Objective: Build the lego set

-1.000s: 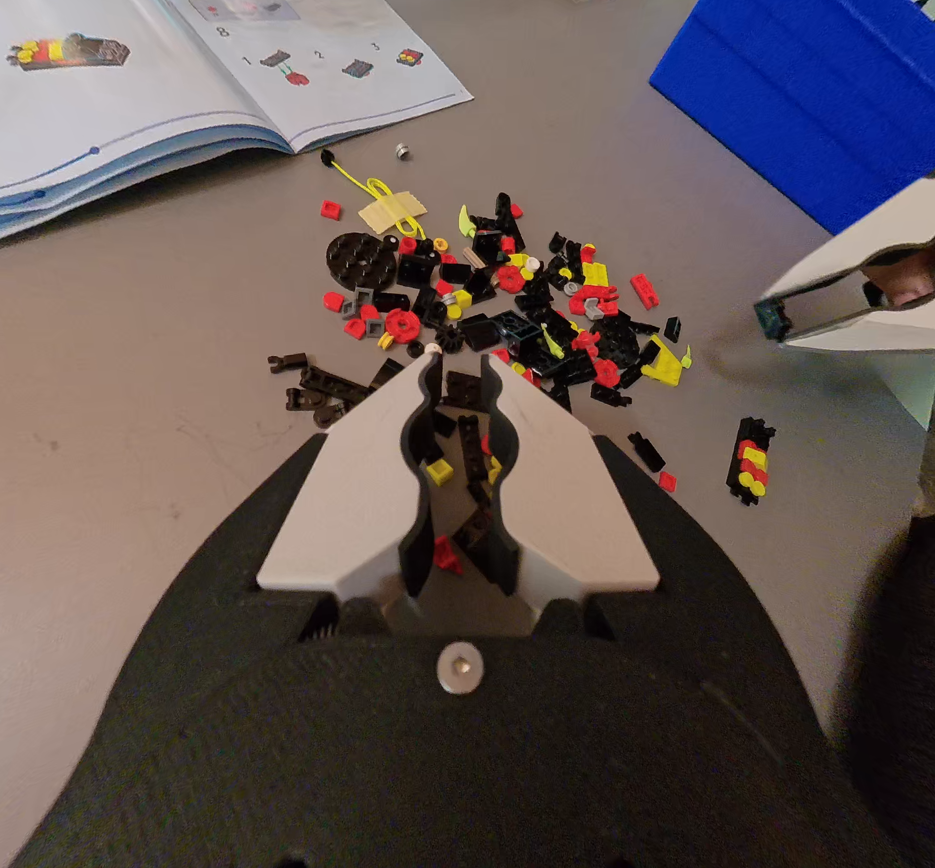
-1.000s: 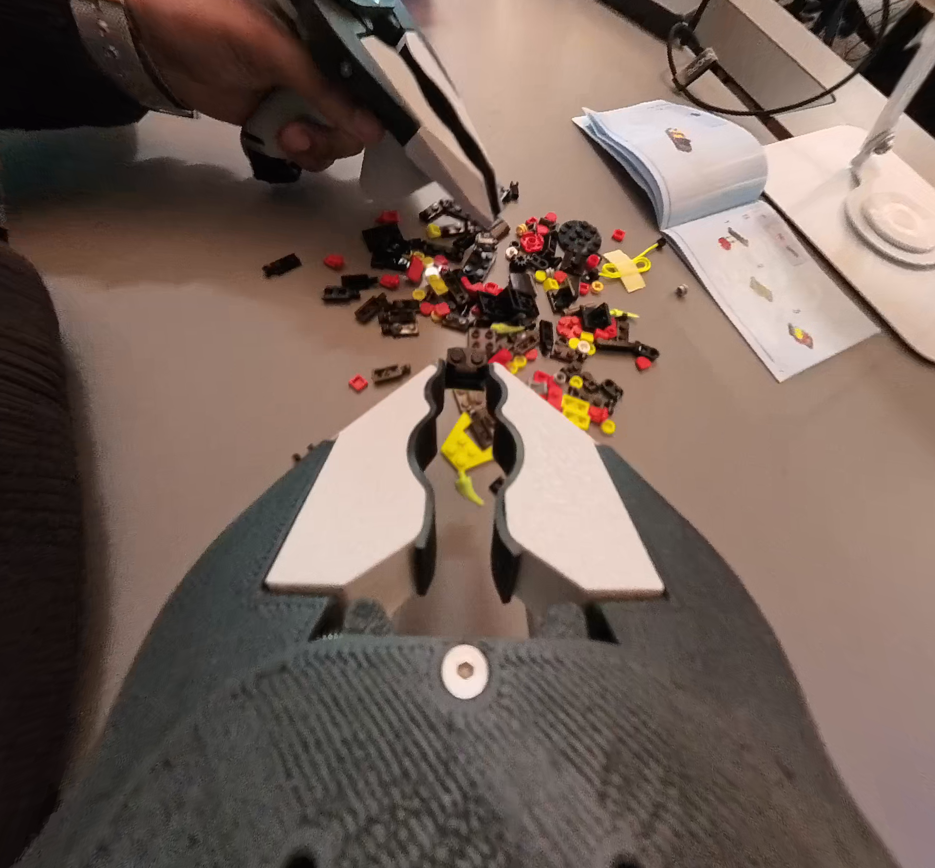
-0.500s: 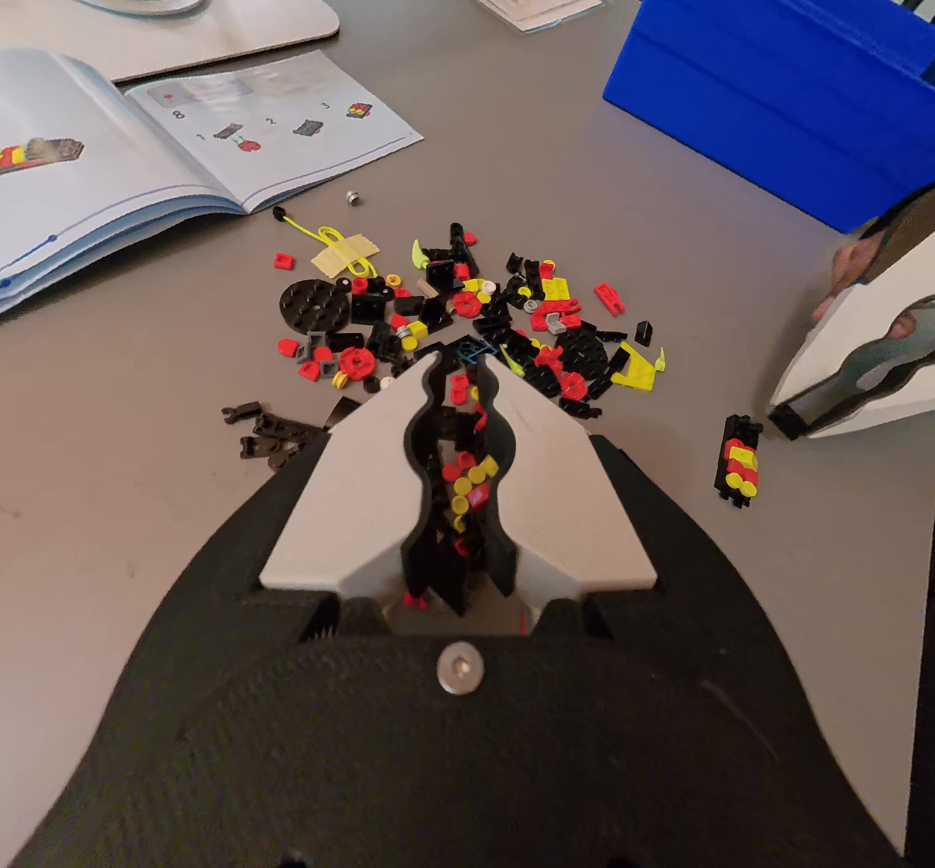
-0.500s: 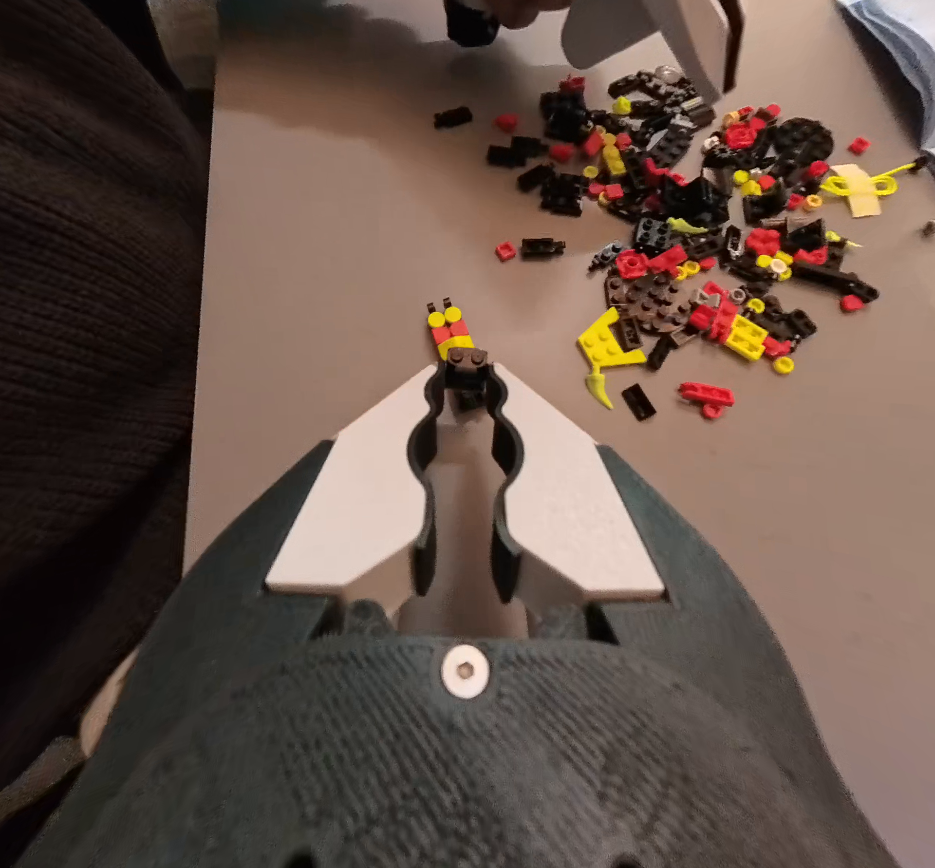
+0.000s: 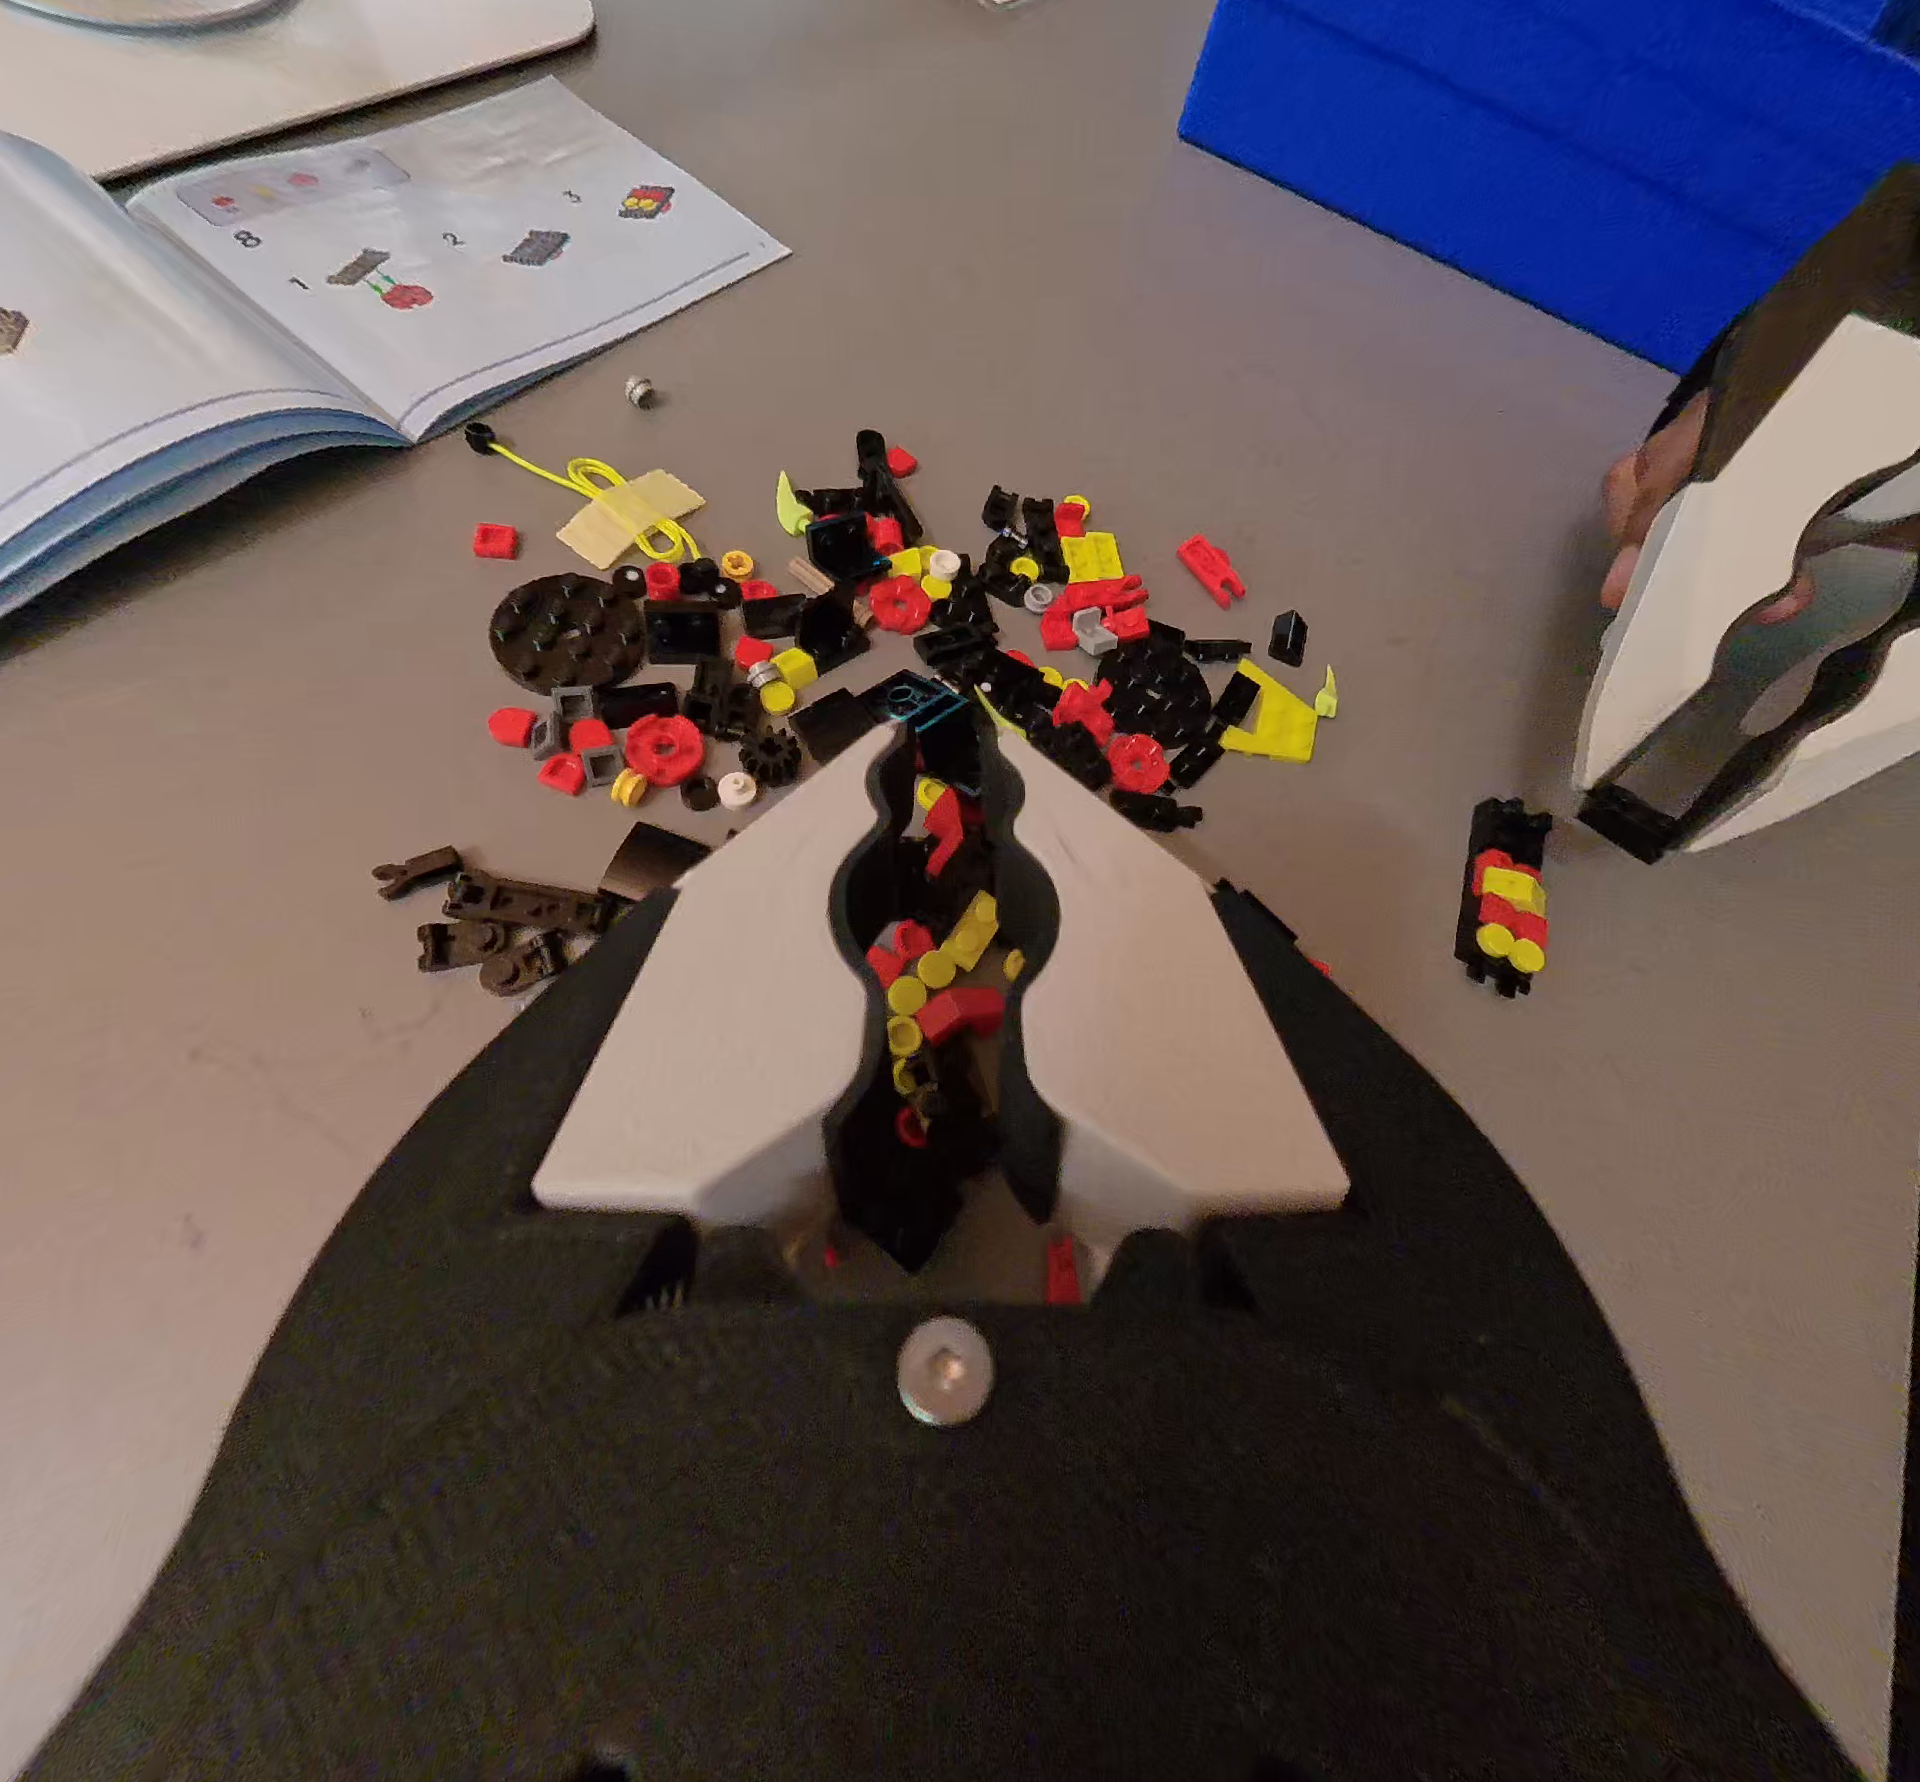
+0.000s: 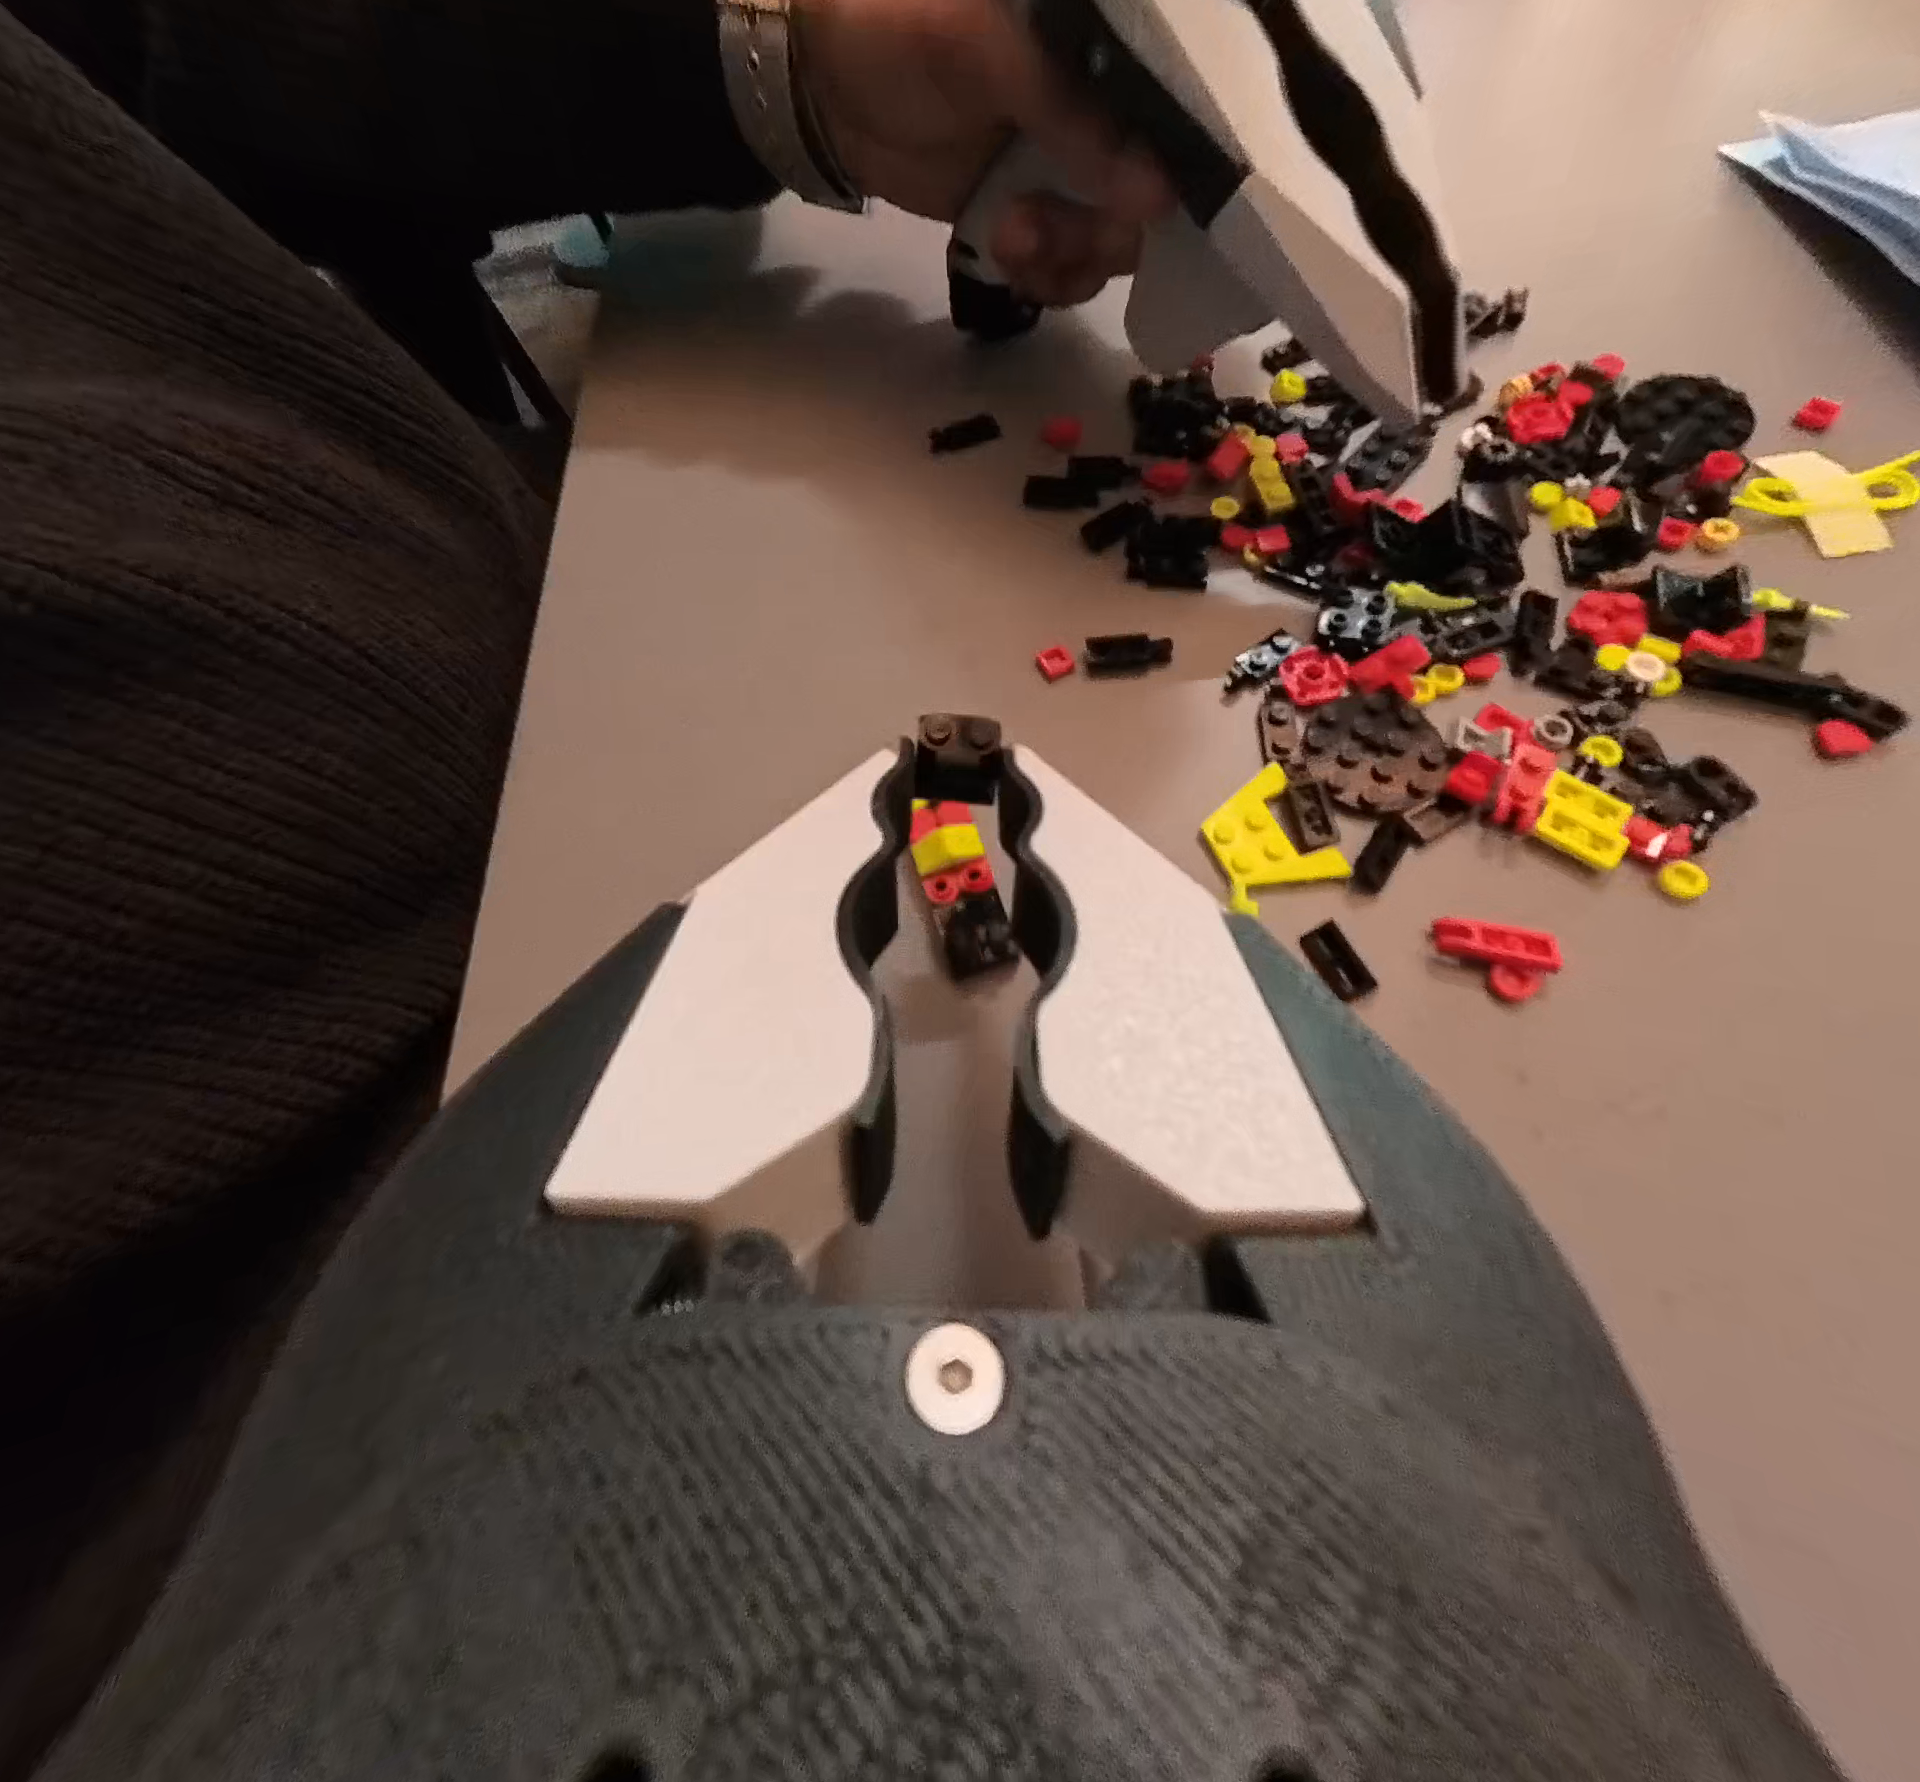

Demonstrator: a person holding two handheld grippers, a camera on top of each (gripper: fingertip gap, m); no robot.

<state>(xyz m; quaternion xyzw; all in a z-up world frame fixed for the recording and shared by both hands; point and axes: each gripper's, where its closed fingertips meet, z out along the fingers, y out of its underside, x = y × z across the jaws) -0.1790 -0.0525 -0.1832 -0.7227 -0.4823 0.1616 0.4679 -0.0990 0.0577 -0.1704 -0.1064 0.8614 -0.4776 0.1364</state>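
A pile of loose red, yellow and black Lego pieces lies mid-table and also shows in the right wrist view. A small sub-assembly, a black base with red and yellow pieces on top, lies apart to the right of the pile. My right gripper is shut on a small dark plate and holds it just over the sub-assembly; it shows at the right in the left wrist view. My left gripper hovers over the pile with a narrow gap and nothing in it.
An open instruction booklet lies at the back left, beside a white base plate. A blue bin stands at the back right. The table edge and a person's dark sleeve are close to the sub-assembly. Left tips to right tips: about 15 cm.
My right gripper has carried the dark plate from the pile over to the sub-assembly near the table edge. My left gripper has shifted forward over the pile, its gap unchanged.
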